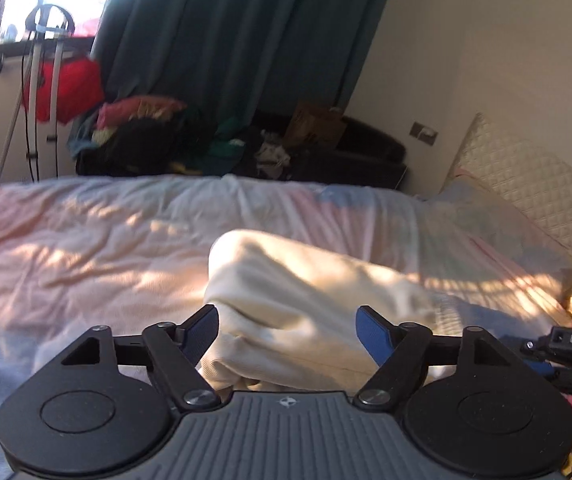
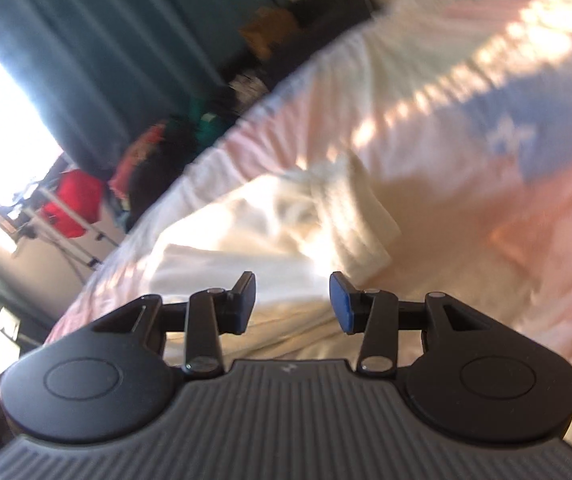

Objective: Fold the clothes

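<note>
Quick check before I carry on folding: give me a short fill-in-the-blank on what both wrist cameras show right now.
1. The cream garment lies on the ____.
2. Behind the bed hangs a dark ____ curtain.
3. The left gripper has its jaws ____, pads clear of the cloth.
4. The pads on the right gripper are coloured ____.

Missing words: bed; green; open; blue
</note>
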Tool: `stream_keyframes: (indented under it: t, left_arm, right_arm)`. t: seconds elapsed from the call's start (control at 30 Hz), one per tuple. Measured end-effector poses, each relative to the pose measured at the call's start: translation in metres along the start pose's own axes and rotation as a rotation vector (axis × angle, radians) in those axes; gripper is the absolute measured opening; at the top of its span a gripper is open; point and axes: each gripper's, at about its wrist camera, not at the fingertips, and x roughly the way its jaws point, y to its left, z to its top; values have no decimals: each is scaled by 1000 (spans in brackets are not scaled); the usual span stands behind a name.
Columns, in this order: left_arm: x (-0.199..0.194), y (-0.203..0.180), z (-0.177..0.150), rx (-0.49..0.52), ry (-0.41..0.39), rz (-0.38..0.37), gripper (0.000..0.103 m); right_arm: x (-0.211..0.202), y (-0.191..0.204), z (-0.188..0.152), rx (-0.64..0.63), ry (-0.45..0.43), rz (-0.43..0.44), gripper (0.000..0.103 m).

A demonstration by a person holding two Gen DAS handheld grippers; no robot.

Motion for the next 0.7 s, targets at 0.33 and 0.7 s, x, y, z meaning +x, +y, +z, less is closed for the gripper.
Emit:
stream_keyframes:
  t: [0.33,0.7]
  left_arm:
    - [-134,-68,28,140,-125,2,103]
    - [-229,-88,-8,173,-237,36,103]
  right_arm:
    - [-119,68,10,-213,-156,107,103]
    - [-200,93,-32,-377,-303,126,103]
